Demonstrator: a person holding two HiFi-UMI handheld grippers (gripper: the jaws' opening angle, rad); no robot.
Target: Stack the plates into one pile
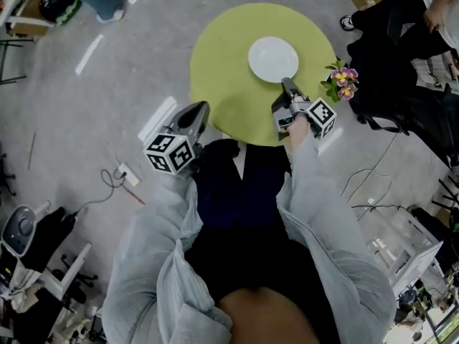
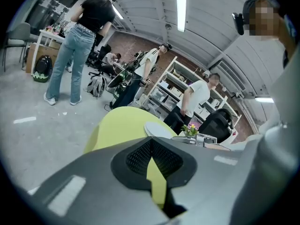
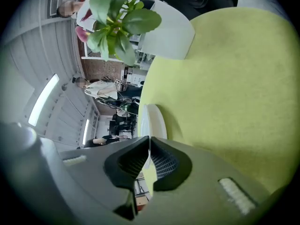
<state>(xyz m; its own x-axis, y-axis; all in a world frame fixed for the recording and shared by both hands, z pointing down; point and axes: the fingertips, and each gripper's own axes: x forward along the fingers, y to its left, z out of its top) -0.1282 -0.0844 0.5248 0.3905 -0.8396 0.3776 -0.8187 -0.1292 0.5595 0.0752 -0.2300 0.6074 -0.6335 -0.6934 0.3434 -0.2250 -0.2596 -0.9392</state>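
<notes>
Grey concrete floor point(image 1: 64, 106), ceiling striplight point(image 2: 180, 6)

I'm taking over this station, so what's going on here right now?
A person stands at a round yellow-green table with a gripper in each hand. The right gripper is shut on the near rim of a white plate at the table's middle. The left gripper is shut and empty, just off the table's near left edge. No other plate shows apart; whether more lie beneath this one I cannot tell.

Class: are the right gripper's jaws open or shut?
Shut. The right gripper has its jaws pinched on the rim of the white plate.
</notes>
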